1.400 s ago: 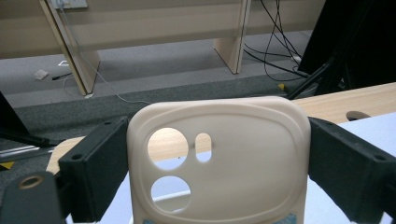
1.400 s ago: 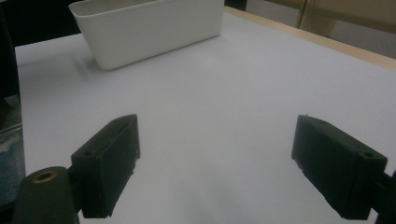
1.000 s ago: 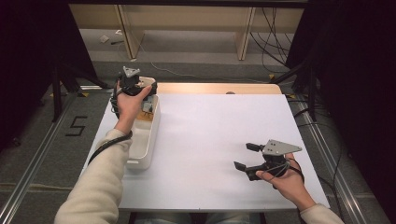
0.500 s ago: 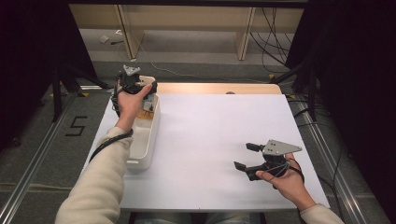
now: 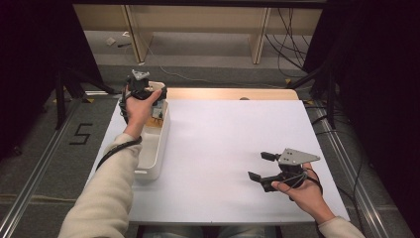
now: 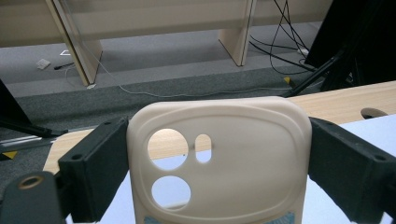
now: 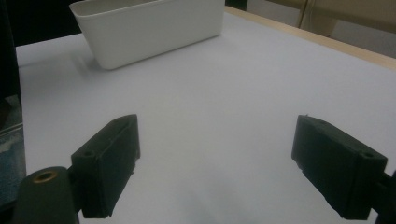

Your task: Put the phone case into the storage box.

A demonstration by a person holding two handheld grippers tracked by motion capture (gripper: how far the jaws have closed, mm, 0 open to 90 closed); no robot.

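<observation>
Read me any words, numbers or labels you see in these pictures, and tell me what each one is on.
"5": dark figure marked on the grey floor left of the table.
Blue label strips along the bottom edge of the cream phone case, held in the left gripper: cropped, unreadable.

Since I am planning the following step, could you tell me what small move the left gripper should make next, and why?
Probably carry it toward the bare white table top and lower it. The left gripper is shut on the cream phone case, held above the far end of the white bin; the right gripper waits open.
</observation>
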